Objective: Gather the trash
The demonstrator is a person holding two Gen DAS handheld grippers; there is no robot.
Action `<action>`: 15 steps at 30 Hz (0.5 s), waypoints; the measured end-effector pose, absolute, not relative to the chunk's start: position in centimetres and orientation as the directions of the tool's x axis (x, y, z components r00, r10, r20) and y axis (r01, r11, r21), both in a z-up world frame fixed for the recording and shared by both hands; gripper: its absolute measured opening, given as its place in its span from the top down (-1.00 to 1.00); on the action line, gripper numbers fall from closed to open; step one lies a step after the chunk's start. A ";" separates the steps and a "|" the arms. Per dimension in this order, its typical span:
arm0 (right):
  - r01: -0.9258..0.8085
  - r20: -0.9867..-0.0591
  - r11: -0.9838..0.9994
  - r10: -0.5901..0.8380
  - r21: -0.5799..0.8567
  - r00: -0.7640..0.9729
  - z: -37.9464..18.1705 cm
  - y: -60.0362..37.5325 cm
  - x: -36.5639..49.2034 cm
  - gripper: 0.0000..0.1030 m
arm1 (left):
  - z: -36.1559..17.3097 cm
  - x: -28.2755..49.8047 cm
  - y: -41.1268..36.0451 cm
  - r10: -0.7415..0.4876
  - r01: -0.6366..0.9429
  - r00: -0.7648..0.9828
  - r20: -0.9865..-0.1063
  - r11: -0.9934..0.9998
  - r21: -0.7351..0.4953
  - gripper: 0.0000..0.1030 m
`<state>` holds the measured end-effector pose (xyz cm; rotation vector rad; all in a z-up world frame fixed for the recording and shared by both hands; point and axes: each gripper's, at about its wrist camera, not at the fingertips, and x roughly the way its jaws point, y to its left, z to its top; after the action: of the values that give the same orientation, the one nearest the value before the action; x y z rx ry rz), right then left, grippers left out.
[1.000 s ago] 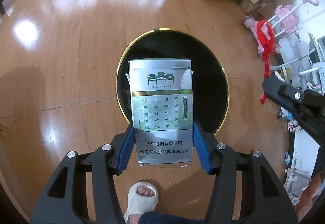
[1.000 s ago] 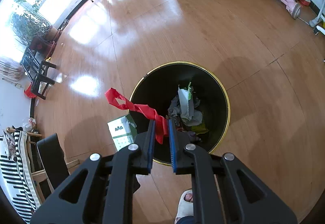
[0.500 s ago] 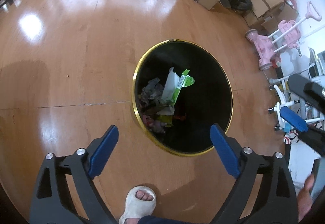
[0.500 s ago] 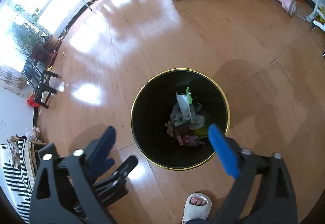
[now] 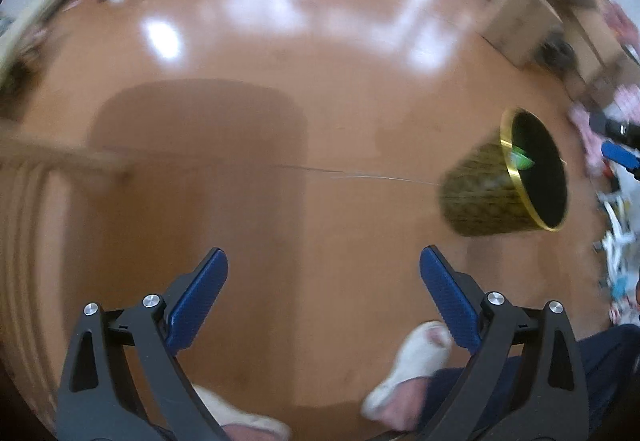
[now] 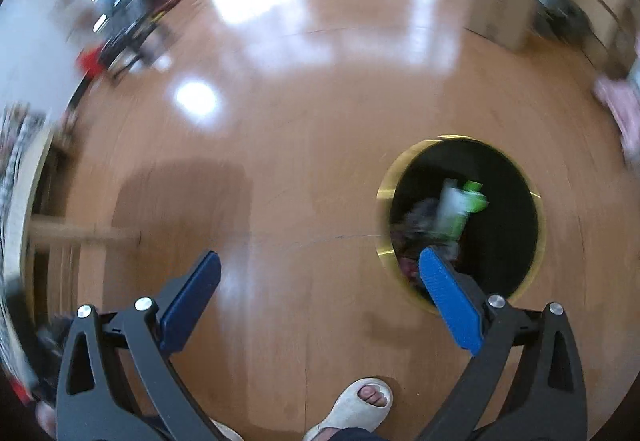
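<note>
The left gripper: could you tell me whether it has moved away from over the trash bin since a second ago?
Yes. The left gripper, empty and opening, was above the trash bin; the bin now lies off to its right.

Bright daylight enters from the far windows, overexposed at the top of the right wrist view. White glare patches spread over the glossy orange-brown wooden floor (image 5: 256, 89). A broad, soft rectangular shadow (image 5: 200, 161) lies mid-floor in both views. Heavy motion blur smears the room's edges and the gold-rimmed black waste bin (image 6: 460, 217); the black gripper frames near the lens stay sharp. Fisheye bending curves everything; dark vignette at the corners.
</note>
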<state>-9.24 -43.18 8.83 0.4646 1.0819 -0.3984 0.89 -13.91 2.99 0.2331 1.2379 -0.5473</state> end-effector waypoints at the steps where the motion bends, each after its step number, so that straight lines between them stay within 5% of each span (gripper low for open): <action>1: 0.495 -0.906 0.853 -0.067 0.166 0.419 8.6 -41.6 -8.6 -0.87 | 3.4 1.0 -11.5 -0.250 0.483 0.241 -0.938 0.869 -0.107 -0.84; 6: 0.293 -0.917 0.946 0.014 0.141 0.398 6.7 -30.5 -4.6 -0.87 | 4.5 0.4 -1.7 -0.187 0.350 0.327 -0.926 0.934 -0.065 -0.84; 15: 0.118 -0.890 0.989 0.021 0.084 0.456 5.7 -20.6 -3.8 -0.87 | 2.2 1.9 1.9 -0.210 0.204 0.230 -0.950 0.965 -0.164 -0.84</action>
<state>-3.75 -20.58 5.73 0.1410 1.0967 -0.0599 1.95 1.90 2.22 -0.0053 1.3086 -0.2843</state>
